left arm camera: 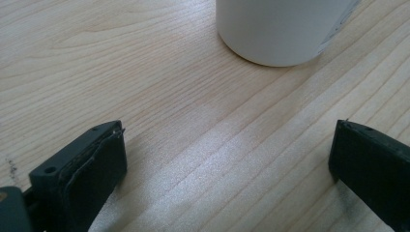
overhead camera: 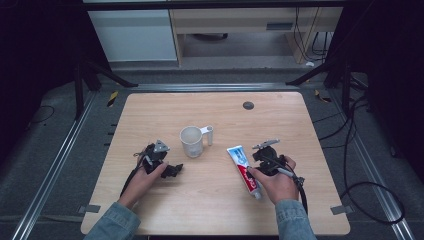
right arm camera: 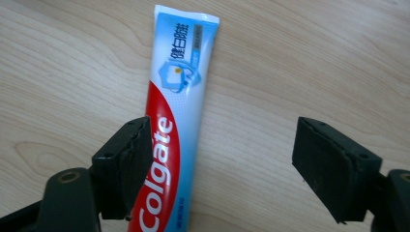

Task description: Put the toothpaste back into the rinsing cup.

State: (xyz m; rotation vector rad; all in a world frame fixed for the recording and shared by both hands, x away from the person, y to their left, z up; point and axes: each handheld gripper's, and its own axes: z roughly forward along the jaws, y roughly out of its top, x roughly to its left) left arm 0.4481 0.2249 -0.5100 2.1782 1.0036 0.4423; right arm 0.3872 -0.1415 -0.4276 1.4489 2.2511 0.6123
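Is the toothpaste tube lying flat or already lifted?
Lying flat: the toothpaste tube rests on the table, between the open right gripper jaws.

Your left hand (overhead camera: 142, 175) is resting low, its left gripper (overhead camera: 172, 170) gaping wide with nothing between the jaws. Your right hand (overhead camera: 274, 182) is holding the right gripper (overhead camera: 254, 159) with jaws apart, pads (right arm camera: 333, 164) pressing on nothing.
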